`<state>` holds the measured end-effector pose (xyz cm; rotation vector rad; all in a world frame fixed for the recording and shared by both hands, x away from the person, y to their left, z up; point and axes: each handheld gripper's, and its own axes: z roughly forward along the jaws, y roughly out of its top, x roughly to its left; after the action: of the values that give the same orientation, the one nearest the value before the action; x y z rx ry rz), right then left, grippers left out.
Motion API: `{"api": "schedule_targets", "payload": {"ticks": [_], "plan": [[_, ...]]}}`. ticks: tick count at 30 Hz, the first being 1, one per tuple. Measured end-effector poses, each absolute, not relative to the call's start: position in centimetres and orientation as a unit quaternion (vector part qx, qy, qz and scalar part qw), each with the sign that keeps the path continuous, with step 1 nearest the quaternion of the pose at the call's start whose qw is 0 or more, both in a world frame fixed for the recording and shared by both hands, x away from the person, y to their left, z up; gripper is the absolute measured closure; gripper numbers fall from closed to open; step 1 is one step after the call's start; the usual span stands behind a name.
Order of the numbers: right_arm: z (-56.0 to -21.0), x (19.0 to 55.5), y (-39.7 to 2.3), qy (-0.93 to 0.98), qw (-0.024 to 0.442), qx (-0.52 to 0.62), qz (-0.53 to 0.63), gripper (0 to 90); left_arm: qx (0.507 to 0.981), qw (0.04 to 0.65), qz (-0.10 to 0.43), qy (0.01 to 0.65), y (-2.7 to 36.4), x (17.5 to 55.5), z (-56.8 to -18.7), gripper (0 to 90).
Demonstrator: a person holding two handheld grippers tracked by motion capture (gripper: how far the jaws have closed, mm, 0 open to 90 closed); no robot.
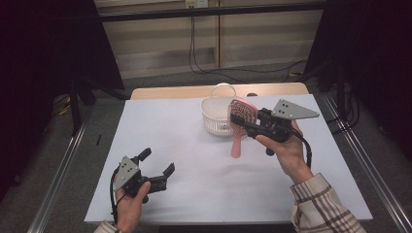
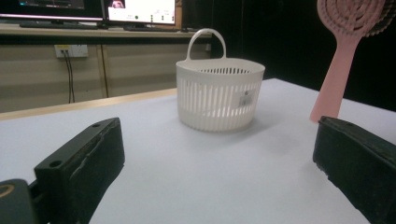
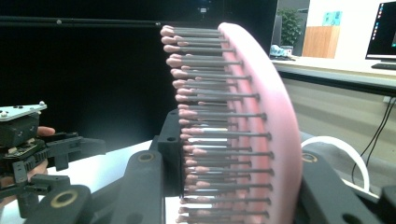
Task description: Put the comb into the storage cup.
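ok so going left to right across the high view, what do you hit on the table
left tongs, open above the table's near left corner → white basket → pink hairbrush, its head by the basket's rim → right tongs, shut on the hairbrush's head → right hand

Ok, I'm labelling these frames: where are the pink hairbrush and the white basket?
pink hairbrush [image 1: 236,143], high view, on its handle hanging below the head.
white basket [image 2: 219,100], left gripper view, on its slotted side wall.
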<state>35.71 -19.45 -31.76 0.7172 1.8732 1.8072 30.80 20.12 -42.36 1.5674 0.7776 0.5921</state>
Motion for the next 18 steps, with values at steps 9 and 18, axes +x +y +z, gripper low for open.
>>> {"api": "schedule_targets", "payload": {"ticks": [9,18], "plan": [[-30.9,36.4,-19.3,0.672,0.231,0.260,0.653,62.2,0.675,0.593,0.276,0.341,21.1,30.4,-42.3,2.0],[-30.8,37.5,-19.2,0.667,0.236,0.274,0.651,62.2,0.663,0.588,0.282,0.367,21.9,29.8,-42.4,2.0]]}}
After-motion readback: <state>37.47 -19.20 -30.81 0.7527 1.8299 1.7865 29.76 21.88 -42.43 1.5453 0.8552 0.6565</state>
